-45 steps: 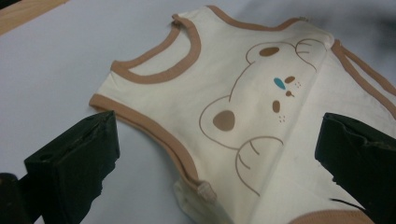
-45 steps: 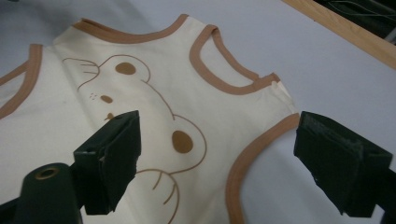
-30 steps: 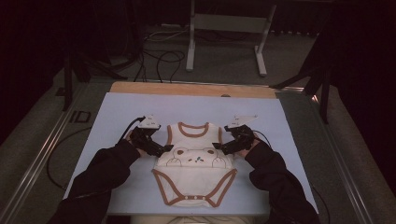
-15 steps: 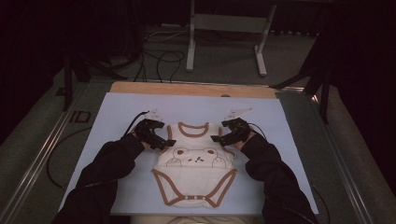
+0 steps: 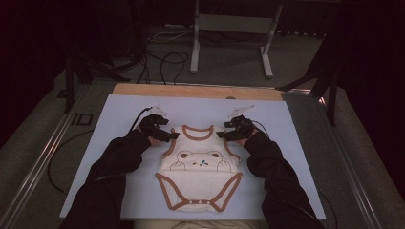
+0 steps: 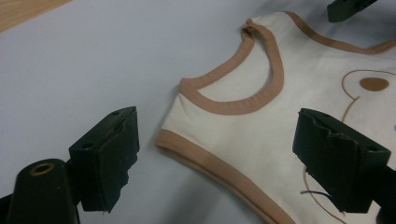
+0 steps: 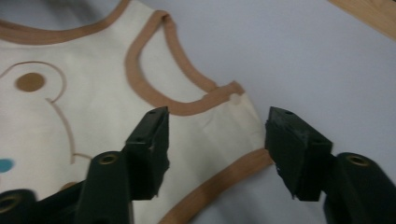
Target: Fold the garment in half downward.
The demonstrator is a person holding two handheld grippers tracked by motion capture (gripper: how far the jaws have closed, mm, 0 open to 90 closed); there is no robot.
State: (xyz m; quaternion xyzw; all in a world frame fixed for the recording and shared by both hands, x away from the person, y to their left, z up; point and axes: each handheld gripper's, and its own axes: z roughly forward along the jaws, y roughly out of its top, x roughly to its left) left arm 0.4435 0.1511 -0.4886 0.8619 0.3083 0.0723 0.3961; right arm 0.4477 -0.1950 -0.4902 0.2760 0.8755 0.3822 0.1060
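Observation:
A cream baby bodysuit [image 5: 200, 167] with brown trim and a bear print lies flat on the pale blue sheet, neck away from the person. My left gripper [image 5: 171, 136] hovers at its left shoulder. In the left gripper view the brown-edged sleeve [image 6: 243, 135] lies between the jaws of the left gripper [image 6: 219, 163]; they are open and have just been closing. My right gripper [image 5: 222, 135] is at the other shoulder. There the sleeve corner [image 7: 224, 116] sits between the jaws of the right gripper [image 7: 219, 149], open too and just been closing. Neither gripper's pads press the cloth.
The pale blue sheet [image 5: 119, 119] covers most of the table, with a wooden strip [image 5: 191, 90] bare at its far edge. A metal stand [image 5: 196, 43] and cables [image 5: 162, 57] are on the floor beyond. A rail [image 5: 43, 157] runs along the left side.
Both hands have moved away from the person and slightly inward, from the bodysuit's sides up to its shoulders. Both pairs of jaws have narrowed.

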